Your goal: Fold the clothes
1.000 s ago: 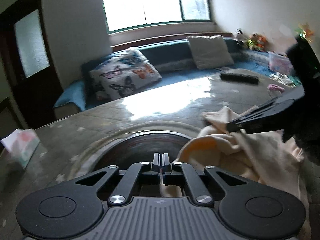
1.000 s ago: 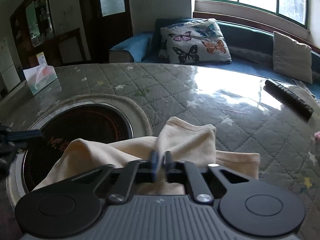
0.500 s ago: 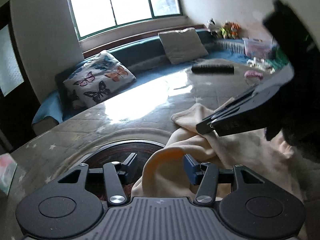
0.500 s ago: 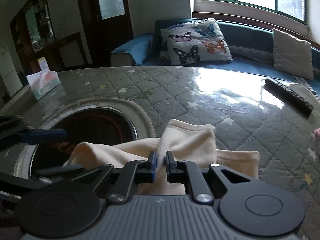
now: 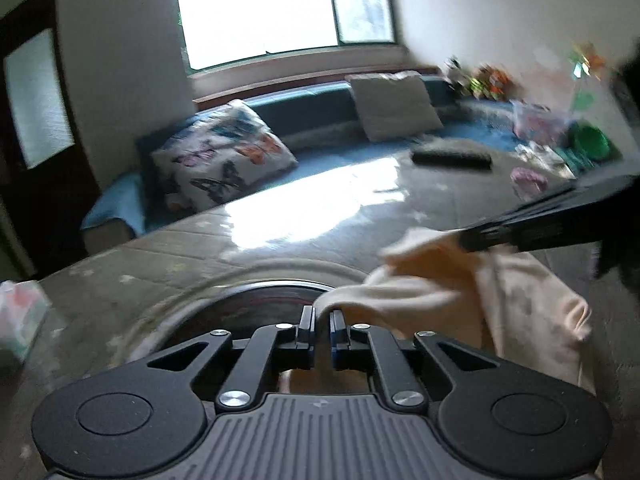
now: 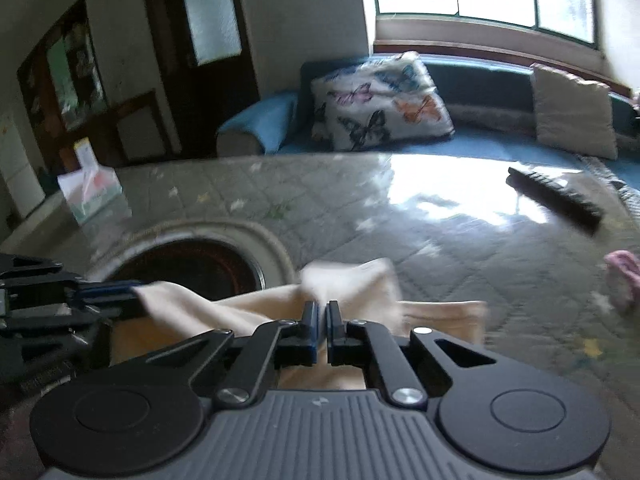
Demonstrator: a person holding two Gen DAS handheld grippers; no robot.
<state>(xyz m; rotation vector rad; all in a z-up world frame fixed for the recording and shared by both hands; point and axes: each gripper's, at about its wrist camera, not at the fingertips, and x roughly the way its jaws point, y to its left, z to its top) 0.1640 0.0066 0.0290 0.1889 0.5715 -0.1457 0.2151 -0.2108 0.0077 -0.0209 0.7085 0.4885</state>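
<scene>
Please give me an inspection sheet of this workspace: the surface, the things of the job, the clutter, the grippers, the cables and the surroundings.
Surface: quilted table cover with a star print, glare from the window; a round dark inset sits in it.
Job's things: one cream garment, bunched, partly over the inset.
Clutter: tissue box at the far left; black remote and a small pink item at the right.
Grippers: left gripper shut on a garment fold; right gripper shut on the garment's near edge.
Cables: nothing seen.
Surroundings: blue couch, butterfly pillow, beige cushion, window, dark door.
</scene>
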